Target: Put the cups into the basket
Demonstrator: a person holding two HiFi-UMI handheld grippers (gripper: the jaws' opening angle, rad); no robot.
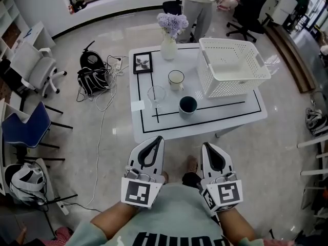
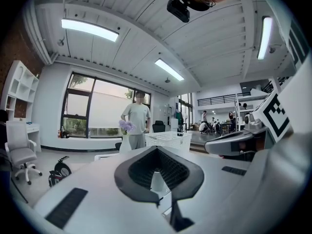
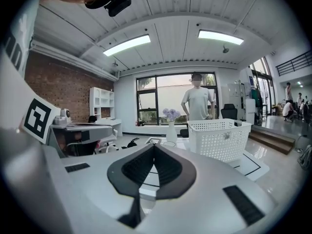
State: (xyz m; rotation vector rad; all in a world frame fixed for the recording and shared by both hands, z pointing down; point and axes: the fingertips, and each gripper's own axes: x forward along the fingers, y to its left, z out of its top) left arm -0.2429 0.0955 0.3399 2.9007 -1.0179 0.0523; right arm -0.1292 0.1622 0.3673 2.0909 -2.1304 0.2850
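**While three cups stand on the table (image 1: 154, 129), both grippers are closed and empty**

Although the cups are set out in plain sight, neither gripper is near any of them. The left gripper (image 1: 155, 140) and the right gripper (image 1: 207, 146) lie side by side at the bottom centre of the head view. They are just below the table's near edge, with their tips pointing up the frame toward it. Each gripper's own view shows its two jaws pressed together at the tips with nothing caught between them. Only the oval gap behind the tips is open.

On the table, a clear glass (image 1: 156, 95) stands left of centre, and a white mug (image 1: 176, 79) is just above and to the right of it. A dark cup (image 1: 188, 105) sits to the lower right of the glass. It is the cup nearest the right gripper, yet well apart from it. The white basket (image 1: 231, 88) stands upright on the right part of the table. The mug and the dark cup are just to its left, not touching it. A vase of purple flowers (image 1: 169, 44) and a small framed picture (image 1: 142, 63) stand toward the table's upper-left corner.

Through the gap in the left gripper a pale shape shows, probably one of the cups, though the view is too poor to tell which. A person (image 1: 201, 4) stands beyond the table at the top of the frame.
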